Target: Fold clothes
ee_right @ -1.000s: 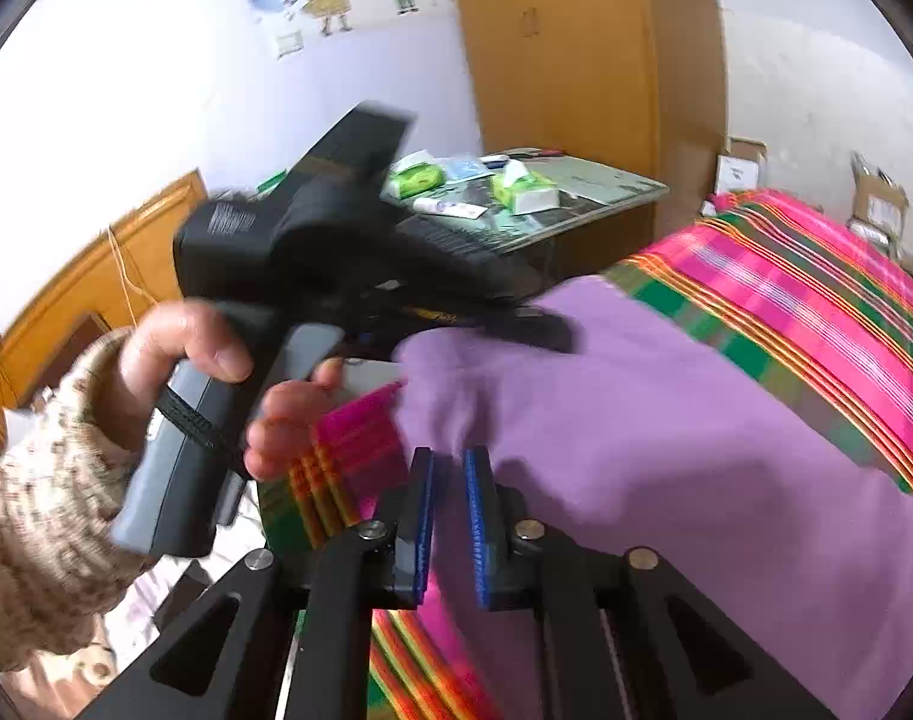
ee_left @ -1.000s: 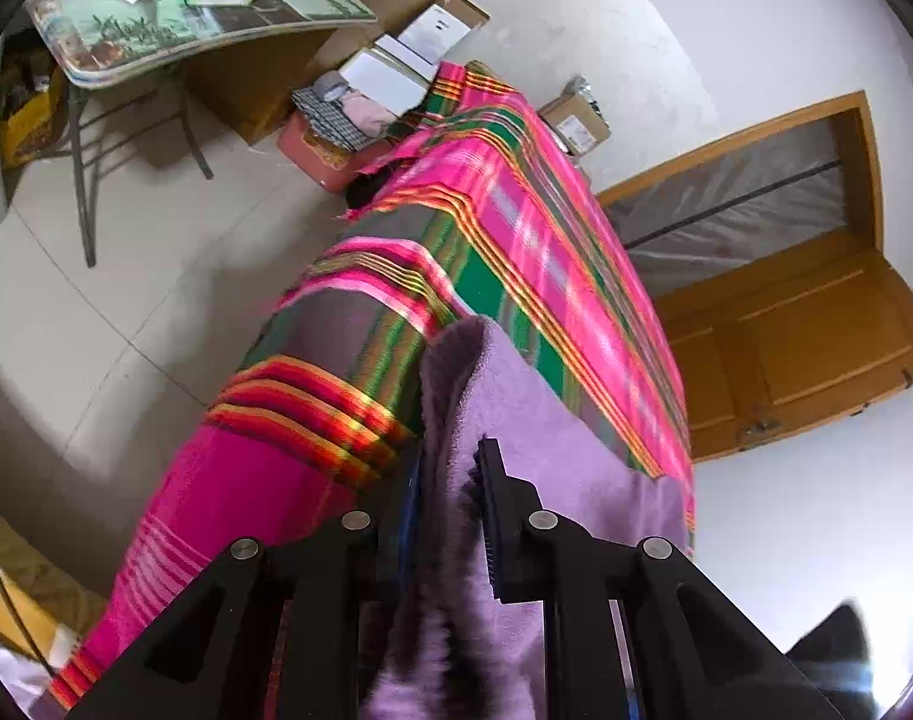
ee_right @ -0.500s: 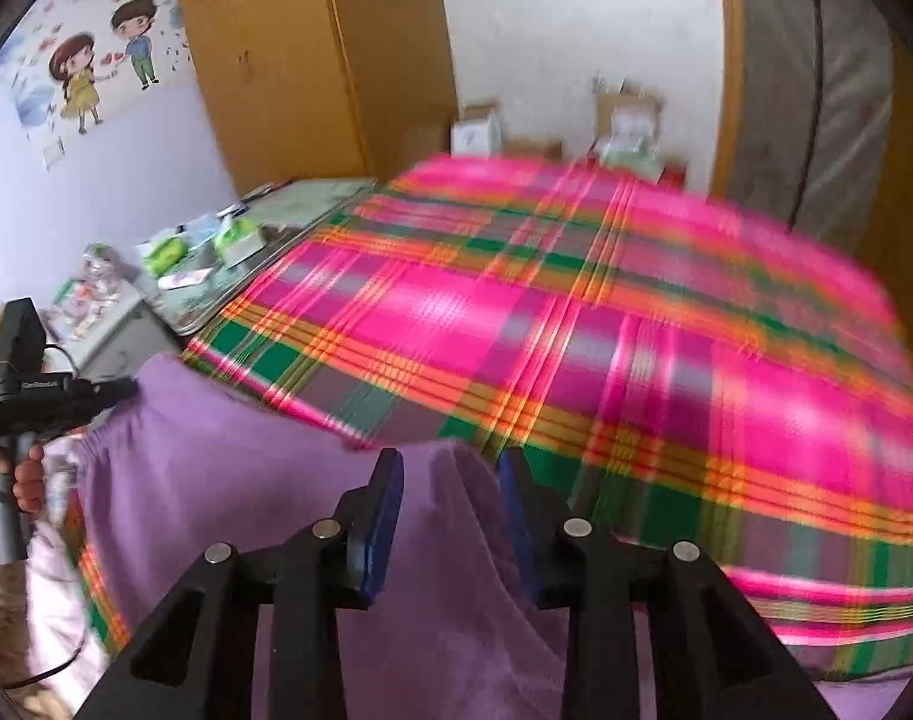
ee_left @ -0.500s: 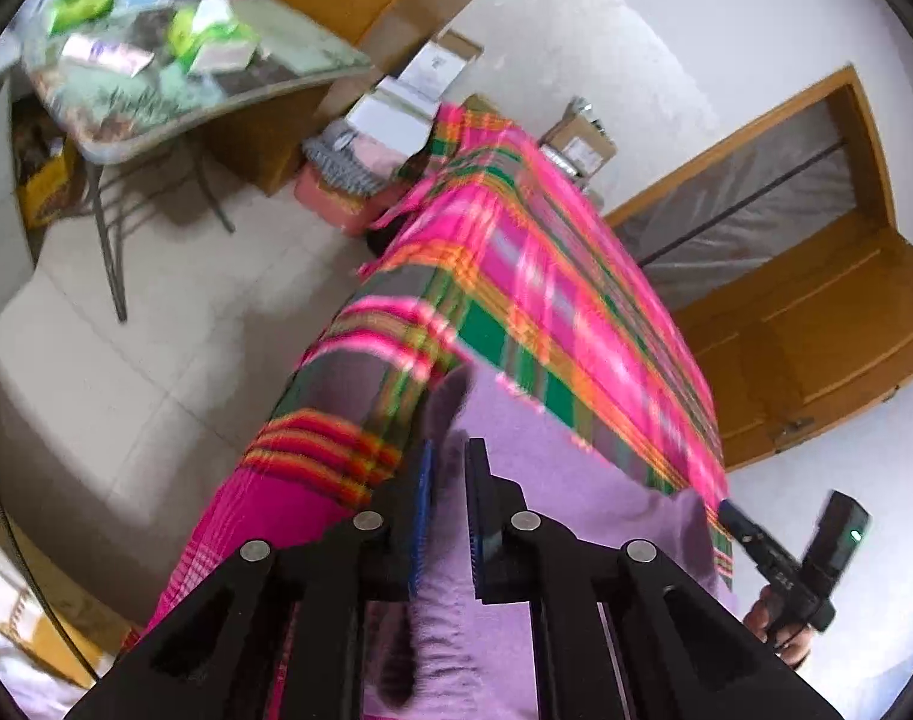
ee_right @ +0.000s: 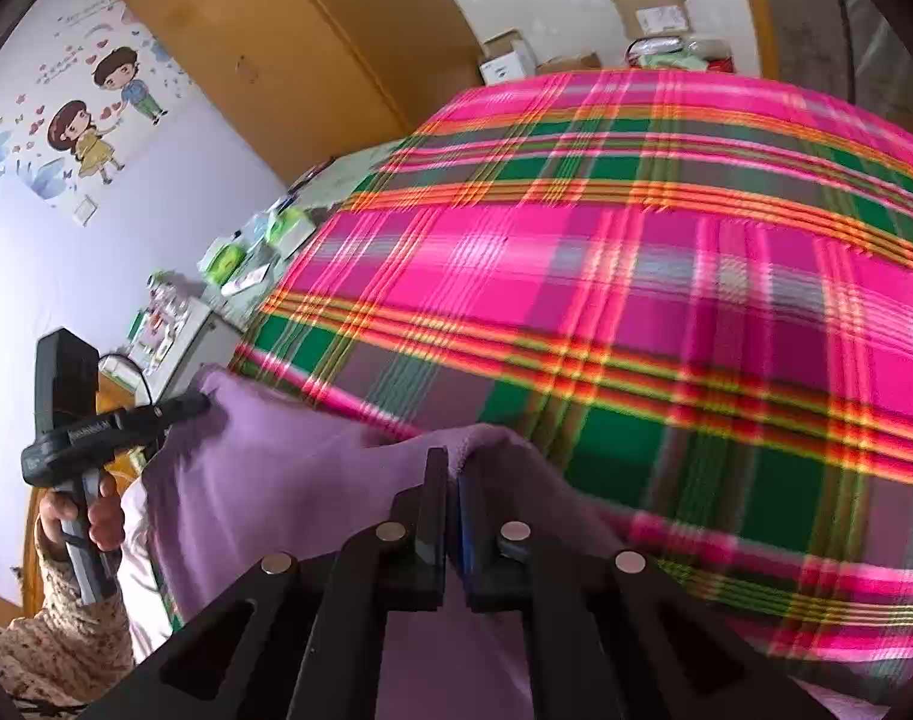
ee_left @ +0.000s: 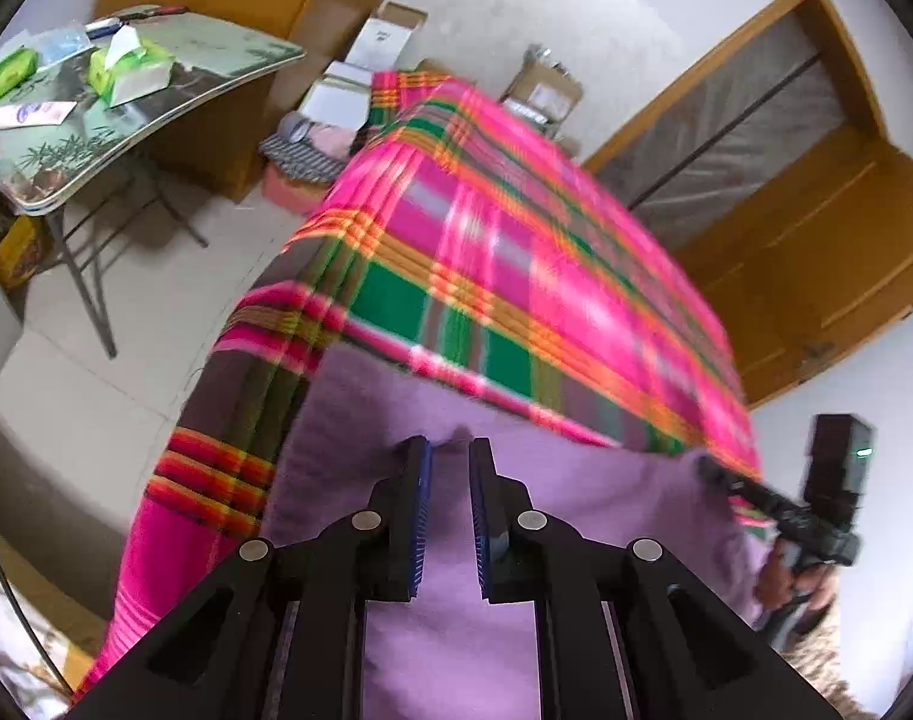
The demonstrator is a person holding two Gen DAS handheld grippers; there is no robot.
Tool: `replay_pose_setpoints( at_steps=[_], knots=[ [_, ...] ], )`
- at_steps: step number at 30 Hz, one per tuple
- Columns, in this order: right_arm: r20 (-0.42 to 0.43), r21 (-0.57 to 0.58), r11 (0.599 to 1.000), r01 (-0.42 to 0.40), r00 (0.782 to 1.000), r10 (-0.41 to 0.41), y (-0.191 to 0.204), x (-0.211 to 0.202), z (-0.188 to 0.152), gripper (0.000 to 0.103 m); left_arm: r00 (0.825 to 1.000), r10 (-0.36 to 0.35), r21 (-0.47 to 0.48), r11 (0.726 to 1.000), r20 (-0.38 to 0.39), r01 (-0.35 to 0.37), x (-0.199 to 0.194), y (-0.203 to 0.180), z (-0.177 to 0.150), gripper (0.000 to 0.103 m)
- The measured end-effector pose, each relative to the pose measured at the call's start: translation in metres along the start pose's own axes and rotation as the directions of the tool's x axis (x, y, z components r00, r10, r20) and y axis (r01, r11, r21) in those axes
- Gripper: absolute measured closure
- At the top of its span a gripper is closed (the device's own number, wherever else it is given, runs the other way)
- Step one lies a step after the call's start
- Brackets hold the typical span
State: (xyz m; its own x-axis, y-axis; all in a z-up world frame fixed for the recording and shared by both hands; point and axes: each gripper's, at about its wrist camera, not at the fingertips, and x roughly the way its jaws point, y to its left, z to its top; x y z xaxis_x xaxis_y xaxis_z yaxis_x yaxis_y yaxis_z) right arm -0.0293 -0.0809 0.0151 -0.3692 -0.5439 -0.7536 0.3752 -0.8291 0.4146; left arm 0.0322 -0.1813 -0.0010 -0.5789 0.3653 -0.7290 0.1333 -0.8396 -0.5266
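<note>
— How far along is the folding?

— Hard to pin down. The purple garment (ee_left: 456, 630) is stretched between the two claws, hanging over the near edge of the plaid bed (ee_left: 516, 276) ahead of them. I can see no crease.

— Do both have it?

— The right gripper (ee_right: 453, 480) is clenched on a fold of its top edge. The left gripper (ee_left: 450, 462) has its jaws apart, with cloth just beyond and beneath the tips. This fits spreading it out or bringing an edge over.

white lettering on left tool (ee_right: 201, 403) body, too blurred to read
</note>
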Motion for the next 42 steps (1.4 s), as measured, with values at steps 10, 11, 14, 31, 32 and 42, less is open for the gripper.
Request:
replay_pose_setpoints(
  at_steps=[10, 11, 14, 31, 32, 42],
  knots=[
    [-0.015, -0.087, 0.988, 0.124, 0.992, -0.126, -0.001, 0.029, 0.005, 0.1, 1.0, 0.011, -0.019, 1.0, -0.004, -0.011, 0.002, 0.01, 0.0, 0.097],
    [-0.013, -0.099, 0.987, 0.128, 0.991, -0.13, 0.0, 0.03, 0.005, 0.1, 1.0, 0.011, -0.023, 1.0, -0.006, -0.011, 0.002, 0.01, 0.0, 0.097],
    [0.0, -0.1, 0.987, 0.129, 0.992, -0.129, -0.002, 0.017, 0.005, 0.098, 1.0, 0.018, -0.019, 1.0, -0.008, -0.018, 0.001, 0.005, -0.001, 0.096],
    [0.018, -0.142, 0.962, 0.233, 0.972, -0.233, -0.075, -0.09, -0.06, 0.072, 0.991, -0.078, 0.155, 0.984, -0.105, 0.093, 0.02, -0.089, -0.036, 0.069],
    [0.012, -0.15, 0.966, 0.209, 0.978, -0.21, -0.074, -0.088, -0.061, 0.072, 0.99, -0.081, 0.158, 0.983, -0.116, 0.099, 0.025, -0.094, -0.037, 0.069],
    [-0.015, -0.245, 0.957, 0.157, 0.986, -0.166, -0.063, -0.067, -0.065, 0.095, 0.982, -0.083, 0.155, 0.982, -0.171, 0.11, 0.051, -0.109, -0.047, 0.069]
  ],
)
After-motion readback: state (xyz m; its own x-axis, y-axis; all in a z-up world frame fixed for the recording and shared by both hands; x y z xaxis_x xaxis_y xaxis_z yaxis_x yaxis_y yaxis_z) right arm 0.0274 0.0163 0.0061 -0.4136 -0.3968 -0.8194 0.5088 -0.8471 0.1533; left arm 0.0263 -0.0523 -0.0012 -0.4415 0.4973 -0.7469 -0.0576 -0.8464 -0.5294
